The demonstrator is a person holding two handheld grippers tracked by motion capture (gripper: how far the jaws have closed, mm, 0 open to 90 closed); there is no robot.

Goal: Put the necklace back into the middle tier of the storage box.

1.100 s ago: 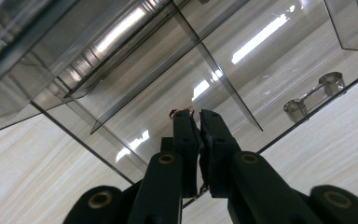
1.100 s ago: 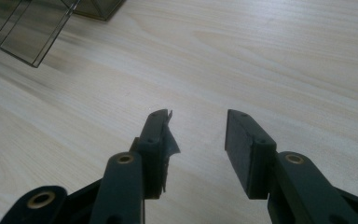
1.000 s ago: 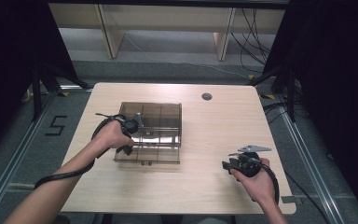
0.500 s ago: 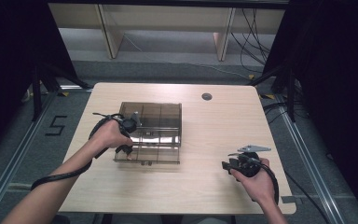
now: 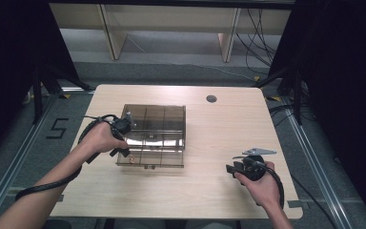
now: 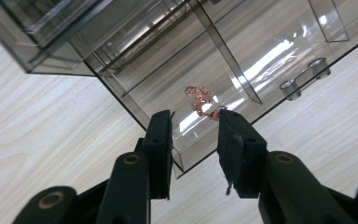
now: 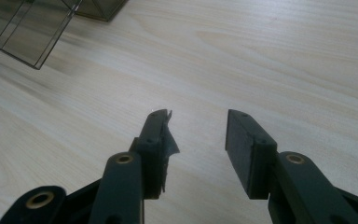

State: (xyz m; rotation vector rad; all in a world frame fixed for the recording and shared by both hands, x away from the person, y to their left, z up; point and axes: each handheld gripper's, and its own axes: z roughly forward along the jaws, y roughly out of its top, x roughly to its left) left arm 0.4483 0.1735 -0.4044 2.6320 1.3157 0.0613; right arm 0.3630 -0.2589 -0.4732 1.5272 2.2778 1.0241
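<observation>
The left gripper (image 6: 195,140) hangs over the near left corner of the clear smoky organizer box (image 5: 155,133), its jaws parted with nothing pinched between them; they have just been opening. Beyond its tips, a small tangle of copper-coloured chain (image 6: 201,101) lies loose on the floor of the box's corner compartment, just ahead of the pads and not held by them. In the high view the left hand (image 5: 102,138) grips the tool at the box's left edge. The box sits on the pale wooden table (image 5: 209,191), left of centre. Well apart, near the table's right front, the right gripper (image 7: 198,140) rests low over bare wood, jaws spread wide and empty
</observation>
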